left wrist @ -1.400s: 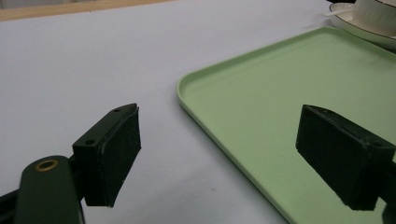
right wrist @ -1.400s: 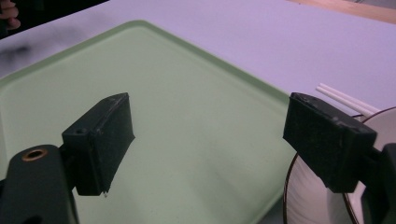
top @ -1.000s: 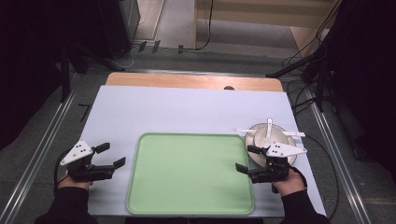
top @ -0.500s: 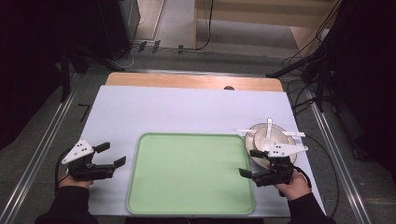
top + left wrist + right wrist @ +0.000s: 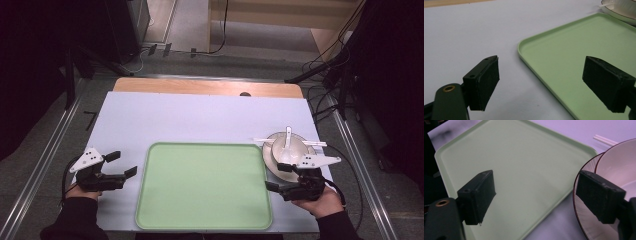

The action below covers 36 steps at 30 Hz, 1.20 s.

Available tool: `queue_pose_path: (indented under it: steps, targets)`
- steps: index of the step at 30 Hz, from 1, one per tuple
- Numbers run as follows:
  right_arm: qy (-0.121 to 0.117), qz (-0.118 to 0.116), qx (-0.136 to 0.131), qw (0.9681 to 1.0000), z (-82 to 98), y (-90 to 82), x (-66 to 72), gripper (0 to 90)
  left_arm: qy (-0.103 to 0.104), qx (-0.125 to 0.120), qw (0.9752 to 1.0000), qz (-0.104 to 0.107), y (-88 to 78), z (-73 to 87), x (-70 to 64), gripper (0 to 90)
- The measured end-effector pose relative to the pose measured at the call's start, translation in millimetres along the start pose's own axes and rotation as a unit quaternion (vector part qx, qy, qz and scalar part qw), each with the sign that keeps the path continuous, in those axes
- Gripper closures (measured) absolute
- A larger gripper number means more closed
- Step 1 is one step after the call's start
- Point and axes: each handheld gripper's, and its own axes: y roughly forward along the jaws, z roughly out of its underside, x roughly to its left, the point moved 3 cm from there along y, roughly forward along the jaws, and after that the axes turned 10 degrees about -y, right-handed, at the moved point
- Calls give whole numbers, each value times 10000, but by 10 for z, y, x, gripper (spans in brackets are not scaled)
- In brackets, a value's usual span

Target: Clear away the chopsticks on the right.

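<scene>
A pale green tray (image 5: 205,185) lies empty at the table's near middle. Right of it stands a plate (image 5: 269,156) carrying a white bowl (image 5: 295,146) with a white spoon (image 5: 287,142) in it. White chopsticks (image 5: 261,140) rest across the plate's far side. My left gripper (image 5: 125,163) hovers open left of the tray, with nothing between its fingers (image 5: 484,82). My right gripper (image 5: 275,176) is open at the tray's right edge, just in front of the plate. In the right gripper view its empty jaws frame the tray (image 5: 519,162) and the bowl (image 5: 621,167).
The white table top (image 5: 200,120) stretches bare behind the tray, with a wooden strip (image 5: 200,87) along its far edge. Metal rails (image 5: 55,145) run down both sides. Cables (image 5: 345,165) trail off the table's right side.
My right gripper has drifted a little to the right, away from the tray's middle, and stays open. The left gripper has kept still.
</scene>
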Motion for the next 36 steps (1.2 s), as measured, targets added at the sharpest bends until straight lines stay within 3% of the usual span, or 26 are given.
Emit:
queue_pose_path:
  steps: [8, 17, 31, 36]
  targets:
    - [136, 192, 9, 9997, 46, -162, -66, 165, 3, 33, 10000, 16, 15, -6, -2, 138]
    - [387, 586, -146, 9974, 88, -368, -215, 185, -4, 34, 10000, 29, 18, -5, -6, 138]
    - [866, 1296, -266, 9874, 238, -638, -492, 217, 12, 79, 10000, 33, 21, -2, -6, 138]
    - [1054, 1441, -281, 9835, 288, -673, -595, 233, 13, 93, 9999, 34, 27, 0, -8, 138]
